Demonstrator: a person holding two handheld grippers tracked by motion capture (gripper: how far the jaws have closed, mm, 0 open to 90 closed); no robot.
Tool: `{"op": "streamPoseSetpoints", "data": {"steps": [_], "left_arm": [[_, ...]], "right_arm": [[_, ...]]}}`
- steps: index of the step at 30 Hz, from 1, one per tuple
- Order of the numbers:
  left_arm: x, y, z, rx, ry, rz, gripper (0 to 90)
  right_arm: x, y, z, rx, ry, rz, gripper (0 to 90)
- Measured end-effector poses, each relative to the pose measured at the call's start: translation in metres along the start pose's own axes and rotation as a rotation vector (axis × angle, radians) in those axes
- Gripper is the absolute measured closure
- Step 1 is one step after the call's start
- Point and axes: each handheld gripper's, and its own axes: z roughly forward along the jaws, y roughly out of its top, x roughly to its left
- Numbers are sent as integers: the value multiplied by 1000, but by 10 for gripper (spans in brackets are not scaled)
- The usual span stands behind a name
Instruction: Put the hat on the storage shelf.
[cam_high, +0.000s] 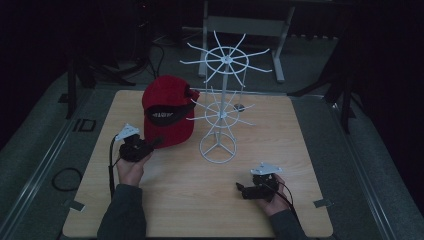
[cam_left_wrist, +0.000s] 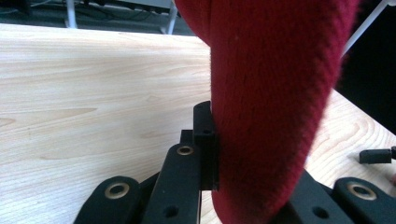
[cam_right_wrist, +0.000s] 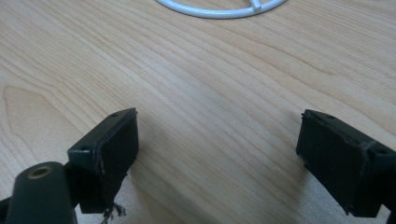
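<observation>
Your left tongs (cam_high: 150, 146) clamp the red cap's (cam_high: 167, 107) brim, just beside the white rack (cam_high: 222, 107). Your right tongs (cam_high: 240, 188) rest wide open, empty, on the table (cam_high: 200, 200). Lift the cap gently onto a prong, keeping your grip firm.

Black jaws, brass-ringed holes, grey sleeves (cam_high: 122, 212)

The high view looks forward and down from above the person's side, taking in the whole tabletop (cam_high: 165, 200) from some way off. The left gripper view sits close behind a red cap (cam_left_wrist: 271, 107), facing across the tabletop. The right gripper view looks low over bare wood toward the base of the white rack (cam_right_wrist: 219, 9), which the high view shares.
</observation>
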Motion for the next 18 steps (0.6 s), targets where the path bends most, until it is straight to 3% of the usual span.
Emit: {"op": "streamPoseSetpoints", "data": {"steps": [18], "left_arm": [[2,7,-13,-54,29,-7,854]], "right_arm": [[0,0,0,0,0,-1,128]]}}
